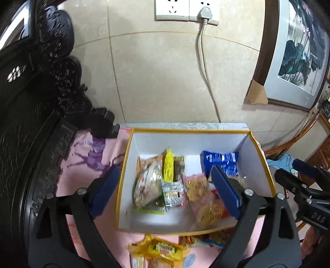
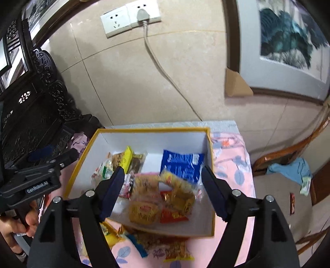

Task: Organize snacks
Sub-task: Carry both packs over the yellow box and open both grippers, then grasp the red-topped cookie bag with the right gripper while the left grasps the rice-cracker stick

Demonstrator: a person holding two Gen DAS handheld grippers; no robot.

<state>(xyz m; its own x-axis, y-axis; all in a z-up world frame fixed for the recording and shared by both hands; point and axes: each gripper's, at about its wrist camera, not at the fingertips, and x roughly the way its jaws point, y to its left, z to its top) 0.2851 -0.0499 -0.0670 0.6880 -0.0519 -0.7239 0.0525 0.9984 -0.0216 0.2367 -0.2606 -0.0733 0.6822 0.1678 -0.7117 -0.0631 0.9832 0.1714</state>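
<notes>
A white box with a yellow rim (image 1: 254, 144) sits open on the desk, on a pink floral cloth (image 1: 68, 185), pushed up close to the tiled wall under a double socket (image 1: 185, 10) with one plug in it. Inside the box lies a jumble of snacks: a blue packet (image 1: 223, 160) against the far right side, a yellow stick packet (image 1: 168, 166) standing tilted toward the left, a clear bag of pale pieces (image 1: 147, 186) beside it, and a crinkly bag of golden snacks (image 2: 163, 203) toward the near right corner, with a red packet (image 2: 174, 215) tucked under it.

The left hand-held gripper (image 1: 165, 189) hangs over the near left part of the box with its blue-padded fingers (image 1: 225, 193) spread wide and nothing between them. The right hand-held gripper (image 2: 163, 189) is poised above the golden snack bag, its jaws likewise wide apart; the bag lies between them, and I can't tell whether either pad touches it.

More wrapped snacks (image 2: 175, 247) lie on the cloth just in front of the box's near wall, among them a yellow pack (image 1: 163, 250). A dark carved cabinet (image 1: 31, 123) stands to the left, a framed painting (image 1: 299, 53) leans against the wall at right, and a wooden chair (image 2: 288, 156) with a blue cloth (image 2: 288, 169) on its seat stands beyond the desk's right edge.
</notes>
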